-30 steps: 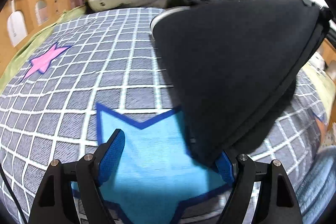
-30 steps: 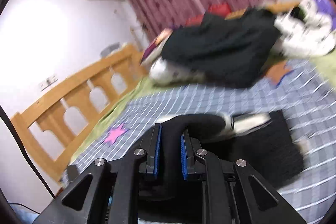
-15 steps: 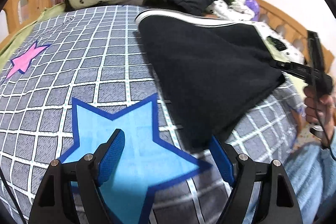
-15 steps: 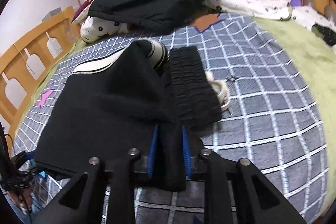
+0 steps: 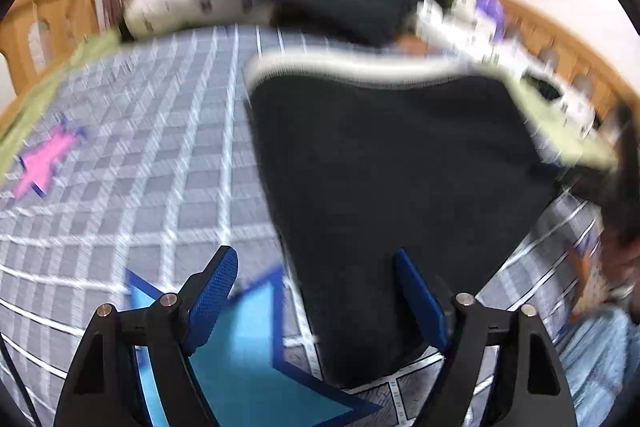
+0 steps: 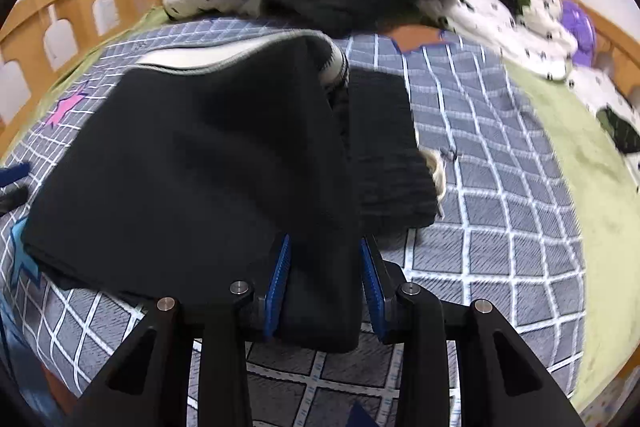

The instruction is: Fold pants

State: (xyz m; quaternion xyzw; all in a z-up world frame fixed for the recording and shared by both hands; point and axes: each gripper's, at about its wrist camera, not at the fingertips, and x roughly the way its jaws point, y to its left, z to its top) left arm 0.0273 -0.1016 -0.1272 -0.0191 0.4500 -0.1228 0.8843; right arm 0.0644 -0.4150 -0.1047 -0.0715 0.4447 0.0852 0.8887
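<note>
The right tongs (image 6: 324, 283) are now releasing the black fleece pants (image 6: 208, 147) onto the checked bed (image 6: 500, 227); the left tongs (image 5: 316, 291) are staying open; this fold seems done.

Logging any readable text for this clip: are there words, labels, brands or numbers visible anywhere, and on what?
None can be read.
Black pants: no label or print shows.
Checked bedspread: only star shapes and tiny marks along the white lines, too small to read.
Left wrist view: too blurred to tell.
</note>
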